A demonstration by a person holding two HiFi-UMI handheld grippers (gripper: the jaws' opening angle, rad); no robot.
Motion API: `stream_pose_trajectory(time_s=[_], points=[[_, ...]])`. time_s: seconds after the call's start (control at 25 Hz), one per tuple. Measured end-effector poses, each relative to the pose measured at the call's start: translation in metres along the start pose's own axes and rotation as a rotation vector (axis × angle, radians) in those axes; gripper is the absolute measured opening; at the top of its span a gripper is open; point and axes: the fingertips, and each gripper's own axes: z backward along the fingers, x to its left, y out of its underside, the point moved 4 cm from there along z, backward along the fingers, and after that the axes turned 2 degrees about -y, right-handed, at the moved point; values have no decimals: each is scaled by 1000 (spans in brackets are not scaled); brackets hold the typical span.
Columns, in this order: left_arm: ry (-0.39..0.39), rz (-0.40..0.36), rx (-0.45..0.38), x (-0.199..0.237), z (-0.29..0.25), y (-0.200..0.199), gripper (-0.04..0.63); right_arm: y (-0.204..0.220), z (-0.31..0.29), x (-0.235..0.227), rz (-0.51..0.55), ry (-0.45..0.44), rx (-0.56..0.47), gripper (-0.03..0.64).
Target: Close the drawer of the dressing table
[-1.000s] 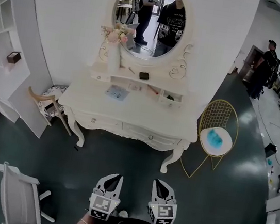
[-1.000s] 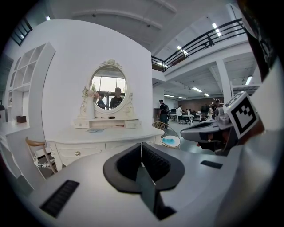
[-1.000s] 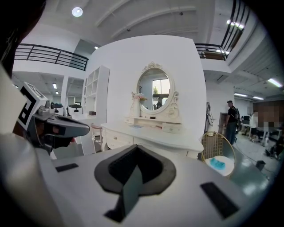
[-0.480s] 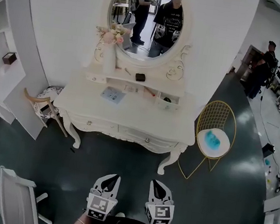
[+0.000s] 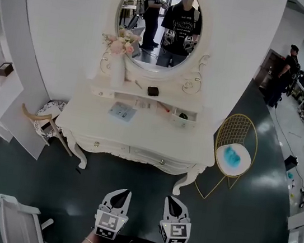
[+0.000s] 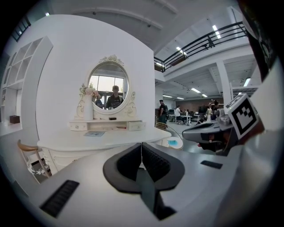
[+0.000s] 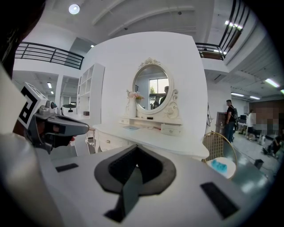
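The dressing table [image 5: 138,138] is drawing nearer as the person is walking up, its small upper-right drawer [image 5: 183,121] still sticking out. The left gripper [image 5: 122,196] and right gripper [image 5: 175,204] are riding low, well short of it, jaws fully closed and empty, probably readying a push.

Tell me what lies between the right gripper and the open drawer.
Head view: from the right gripper, bare dark floor, then the front and white top of the dressing table, to the drawer.

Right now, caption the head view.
Left gripper and right gripper, both shut and empty, face the dressing table, whose upper right drawer stands open.
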Motion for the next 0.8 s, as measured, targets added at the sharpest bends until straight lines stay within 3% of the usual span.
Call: stream_pose_trajectory(time_s=[0.8], points=[[120,-5,-12,102,-64,-17,17,-34,-94,20,-29,124,3,9]])
